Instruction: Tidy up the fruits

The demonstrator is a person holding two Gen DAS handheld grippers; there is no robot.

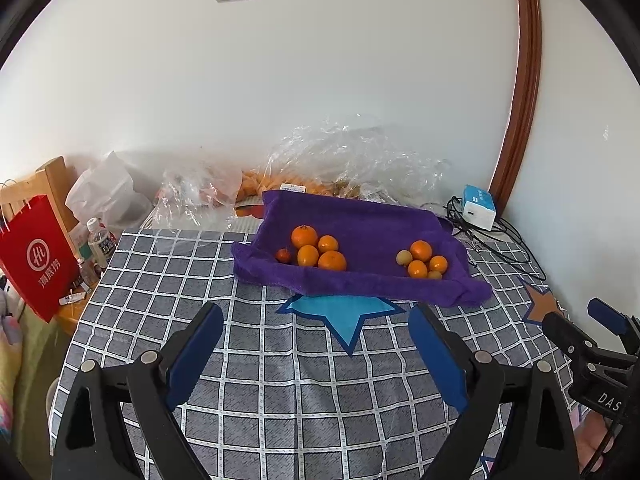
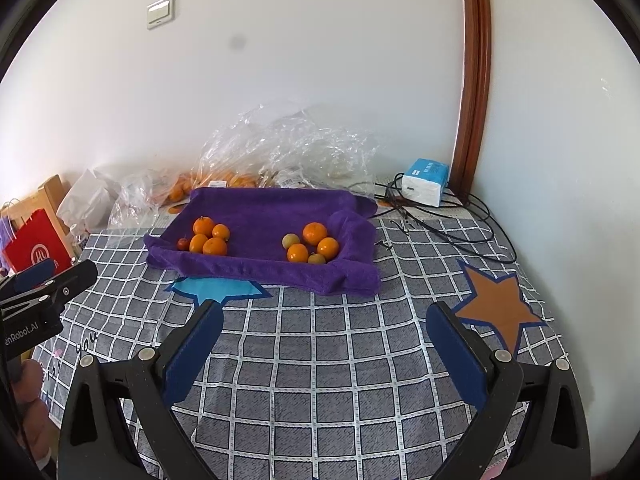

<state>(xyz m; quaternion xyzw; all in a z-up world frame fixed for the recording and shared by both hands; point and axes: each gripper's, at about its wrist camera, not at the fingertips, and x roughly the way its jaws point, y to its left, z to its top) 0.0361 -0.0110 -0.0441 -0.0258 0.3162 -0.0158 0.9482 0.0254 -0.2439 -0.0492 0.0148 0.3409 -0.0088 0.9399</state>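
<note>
Both tools hang above the checked tablecloth [image 2: 320, 360] with nothing between their blue pads: the left gripper [image 1: 316, 320] has its fingers spread wide, and the right gripper [image 2: 324, 316] is likewise wide apart, each short of the fruit. Straight ahead lies a purple towel [image 1: 360, 216] with its edges turned up into a shallow tray, and the fruit sits on it in two clusters that are well apart. On the towel's left side is the left cluster [image 1: 316, 250] of four oranges touching one another, with a small red fruit [image 1: 283, 255] just beside them. On the right side is the right cluster [image 1: 424, 264], three oranges packed together with two small yellow-green fruits [image 2: 291, 241] against them. Behind the towel, by the wall, crumpled clear plastic bags [image 1: 352, 156] hold more orange fruit; a white printed label shows on one, too small to read. Off the left edge of the table stands a red paper bag [image 1: 38, 256] with a white round logo and white Chinese characters, next to a small water bottle [image 1: 100, 240] with a label I cannot make out. In the far right corner a blue and white tissue pack [image 2: 425, 181] rests beside black cables [image 2: 440, 220]. The neighbouring tool bears the letters "DAS" in the left view and "enRobot.AI" in the right view. Cursive "you" is printed on the cloth near the left edge.
</note>
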